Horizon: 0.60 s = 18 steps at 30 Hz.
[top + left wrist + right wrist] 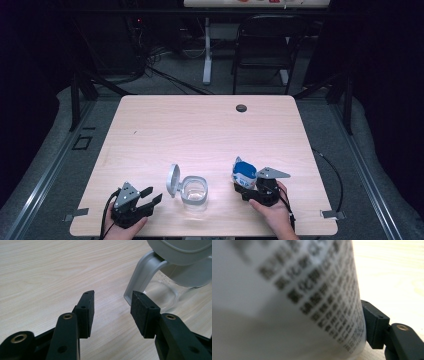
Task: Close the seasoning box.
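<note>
A clear container [194, 191] stands near the table's front edge, its grey lid [173, 180] flipped up on the left side. Left of it my left gripper [154, 194] rests open with nothing between its jaws. In the left gripper view the left gripper [112, 306] points at the container's grey lid hinge [140, 277], just short of it. My right gripper [244, 184] is shut on a white and blue package [244, 172], held upright to the right of the container. In the right gripper view the printed package [287, 290] looms close, one pad [374, 323] pressed to its side.
The wooden table [210, 125] has a dark cable hole [241, 108] at the back. Behind it stand a folding chair [265, 45] and a white desk leg [207, 50], with cables on the floor.
</note>
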{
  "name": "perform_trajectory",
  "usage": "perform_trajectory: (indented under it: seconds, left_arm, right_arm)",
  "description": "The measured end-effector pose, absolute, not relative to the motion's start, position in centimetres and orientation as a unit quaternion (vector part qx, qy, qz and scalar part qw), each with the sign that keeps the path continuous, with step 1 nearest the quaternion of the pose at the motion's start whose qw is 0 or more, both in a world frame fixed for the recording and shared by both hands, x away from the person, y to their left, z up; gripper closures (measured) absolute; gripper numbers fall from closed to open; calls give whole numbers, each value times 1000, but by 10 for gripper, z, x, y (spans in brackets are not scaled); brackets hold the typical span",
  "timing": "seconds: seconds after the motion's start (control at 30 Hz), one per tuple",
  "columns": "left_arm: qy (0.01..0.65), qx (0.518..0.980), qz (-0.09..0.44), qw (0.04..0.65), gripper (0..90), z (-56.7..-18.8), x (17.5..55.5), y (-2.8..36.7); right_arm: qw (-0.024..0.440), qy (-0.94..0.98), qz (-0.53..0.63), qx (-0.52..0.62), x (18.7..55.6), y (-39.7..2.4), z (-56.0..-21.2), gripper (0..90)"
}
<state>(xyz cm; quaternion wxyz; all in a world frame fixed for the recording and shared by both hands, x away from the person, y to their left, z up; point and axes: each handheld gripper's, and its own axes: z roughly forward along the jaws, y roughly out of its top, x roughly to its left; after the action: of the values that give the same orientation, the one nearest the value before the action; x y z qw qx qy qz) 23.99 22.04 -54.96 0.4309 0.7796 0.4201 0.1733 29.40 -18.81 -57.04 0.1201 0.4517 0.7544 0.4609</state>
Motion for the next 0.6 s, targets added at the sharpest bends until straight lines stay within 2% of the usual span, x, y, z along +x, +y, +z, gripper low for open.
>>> perform_trajectory:
  seconds: [0.17, 0.6]
  left_arm:
    - [420, 780, 173, 430, 549, -550, 240, 220]
    - [417, 781, 175, 430, 549, -549, 239, 221]
  right_arm:
    - [154, 769, 448, 429, 290, -181, -563, 374]
    - [186, 776, 448, 403, 284, -168, -552, 377]
